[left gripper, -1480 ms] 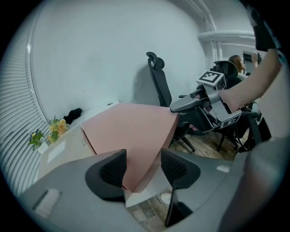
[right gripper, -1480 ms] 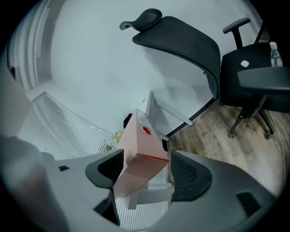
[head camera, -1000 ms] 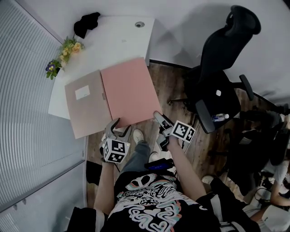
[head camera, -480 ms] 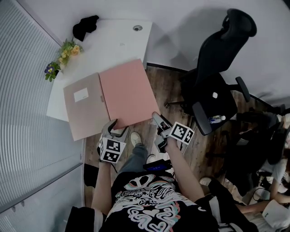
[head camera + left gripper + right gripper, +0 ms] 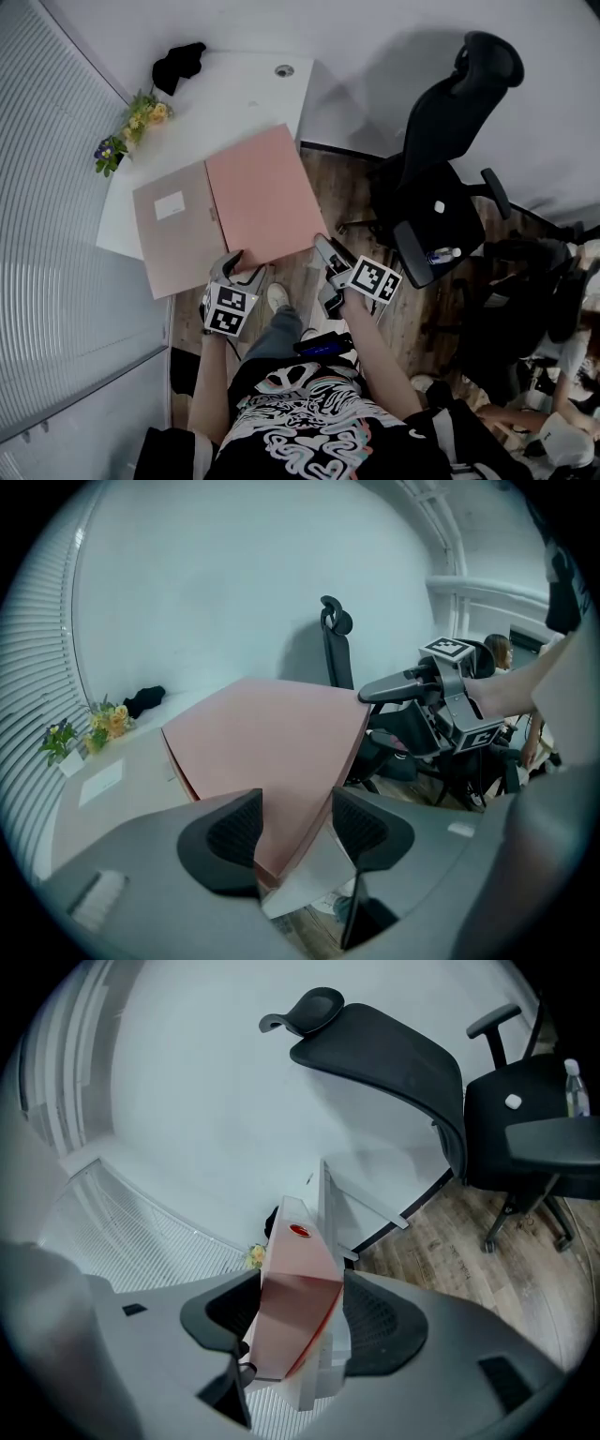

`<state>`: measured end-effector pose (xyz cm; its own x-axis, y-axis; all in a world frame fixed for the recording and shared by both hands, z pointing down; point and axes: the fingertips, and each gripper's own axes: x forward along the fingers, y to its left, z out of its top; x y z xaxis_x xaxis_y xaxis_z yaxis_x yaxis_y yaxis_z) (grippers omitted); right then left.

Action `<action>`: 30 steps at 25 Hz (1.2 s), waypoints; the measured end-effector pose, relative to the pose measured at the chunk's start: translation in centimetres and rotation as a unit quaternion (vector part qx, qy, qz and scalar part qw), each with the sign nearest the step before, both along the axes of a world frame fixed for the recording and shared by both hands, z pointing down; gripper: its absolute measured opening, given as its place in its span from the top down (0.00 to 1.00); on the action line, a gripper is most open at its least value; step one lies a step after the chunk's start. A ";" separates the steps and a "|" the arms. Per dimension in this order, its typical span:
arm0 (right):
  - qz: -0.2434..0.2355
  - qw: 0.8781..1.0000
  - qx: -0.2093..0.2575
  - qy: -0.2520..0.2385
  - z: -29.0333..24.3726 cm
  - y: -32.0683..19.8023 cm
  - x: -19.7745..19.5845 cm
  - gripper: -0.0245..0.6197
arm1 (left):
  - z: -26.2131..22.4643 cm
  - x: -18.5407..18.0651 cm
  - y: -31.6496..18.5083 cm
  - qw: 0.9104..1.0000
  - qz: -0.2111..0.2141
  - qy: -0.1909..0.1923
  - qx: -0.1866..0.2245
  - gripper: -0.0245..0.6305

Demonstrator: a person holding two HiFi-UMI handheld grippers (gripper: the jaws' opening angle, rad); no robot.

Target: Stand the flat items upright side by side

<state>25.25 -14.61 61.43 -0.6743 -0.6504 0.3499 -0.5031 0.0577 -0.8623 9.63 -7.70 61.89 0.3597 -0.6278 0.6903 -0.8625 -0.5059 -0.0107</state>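
A pink folder (image 5: 258,197) lies flat beside a tan folder (image 5: 178,234) with a white label, both on the white table (image 5: 244,94) and reaching past its near edge. My left gripper (image 5: 241,270) is at the pink folder's near left corner. In the left gripper view that corner (image 5: 272,733) sits wedged between the jaws of the left gripper (image 5: 295,832), touching both pads. My right gripper (image 5: 323,274) is at the near right corner. In the right gripper view the pink folder's narrow end (image 5: 295,1279) fills the gap in the right gripper (image 5: 295,1316), whose jaws are closing on it.
A black office chair (image 5: 441,187) with a small bottle (image 5: 442,253) on its seat stands right of the table on the wooden floor. Flowers (image 5: 141,117) and a black object (image 5: 178,58) sit at the table's far left. White blinds run along the left.
Both grippers stay at the pink folder's near corners. The head view has drifted slightly, and the folders keep their places on the table.
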 end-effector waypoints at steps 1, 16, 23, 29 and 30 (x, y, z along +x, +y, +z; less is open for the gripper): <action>0.000 1.000 0.002 0.001 -0.2 -0.1 0.0 0.54 | 0.0 0.0 0.0 1.000 0.000 0.003 -0.001 0.61; -0.002 0.998 0.066 0.012 -4.9 -1.7 -1.0 0.58 | -0.1 -0.4 -1.5 1.000 -0.006 0.028 -0.003 0.61; -0.023 0.995 0.093 0.023 -7.1 -1.6 -1.8 0.59 | -0.1 -0.4 -1.6 0.999 -0.012 0.036 -0.006 0.61; -0.043 0.990 0.122 0.048 -8.7 -1.9 -2.5 0.60 | 0.1 -0.3 -2.1 0.999 -0.012 0.035 -0.011 0.61; -0.046 0.990 0.126 0.051 -8.9 -1.9 -2.7 0.60 | 0.2 -0.3 -2.1 0.999 -0.011 0.035 -0.013 0.61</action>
